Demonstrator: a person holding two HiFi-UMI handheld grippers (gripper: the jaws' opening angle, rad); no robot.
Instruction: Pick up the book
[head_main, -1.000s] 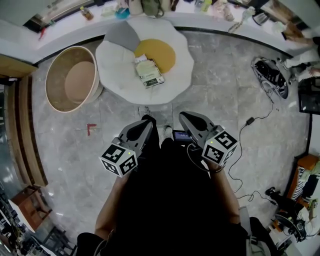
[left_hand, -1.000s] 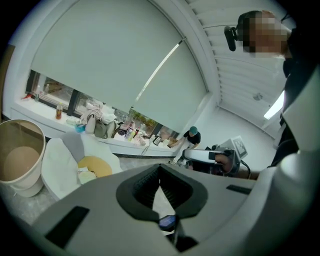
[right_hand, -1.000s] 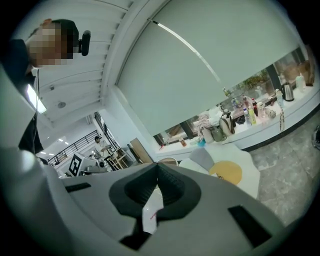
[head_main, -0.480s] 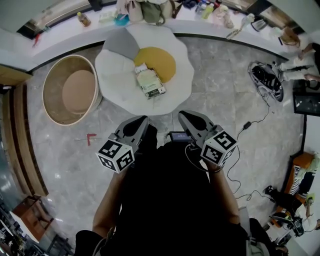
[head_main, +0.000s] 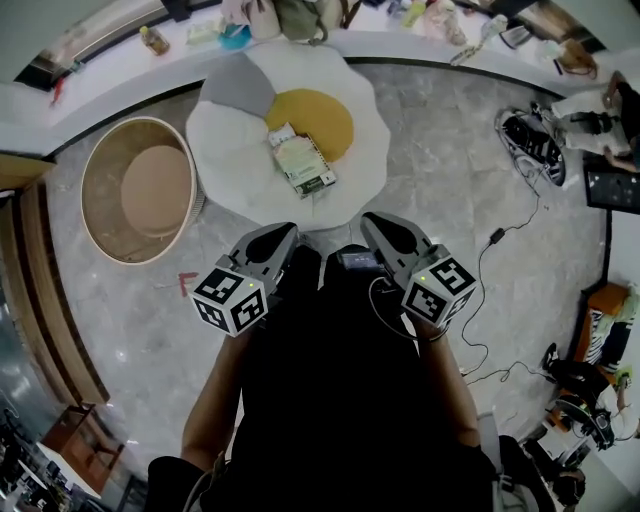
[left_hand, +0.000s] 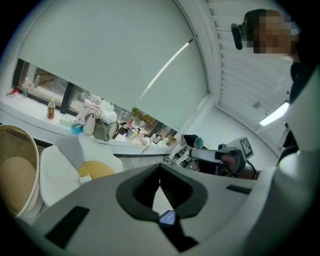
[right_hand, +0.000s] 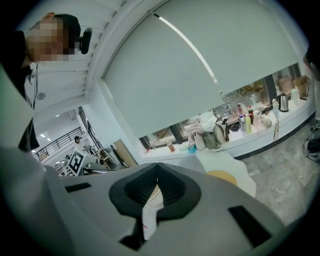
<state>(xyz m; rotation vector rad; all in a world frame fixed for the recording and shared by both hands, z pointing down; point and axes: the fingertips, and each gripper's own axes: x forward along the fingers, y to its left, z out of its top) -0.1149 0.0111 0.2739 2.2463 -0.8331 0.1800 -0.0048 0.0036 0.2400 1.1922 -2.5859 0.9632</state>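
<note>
Grey marble floor tiles all round. Closest in, the grey left gripper (head_main: 284, 233) and grey right gripper (head_main: 373, 221) sit side by side, each with jaws pressed together on nothing. Just past them the pale green book (head_main: 300, 160) lies flat on a white fried-egg-shaped cushion (head_main: 225, 140), overlapping the yellow yolk. A cluttered white ledge (head_main: 120, 75) runs behind.

We are seeing the book (head_main: 302, 162) lying closed and flat, pale green cover up, askew on the far white cushion (head_main: 240, 150), overlapping its yellow centre (head_main: 320, 115).
</note>
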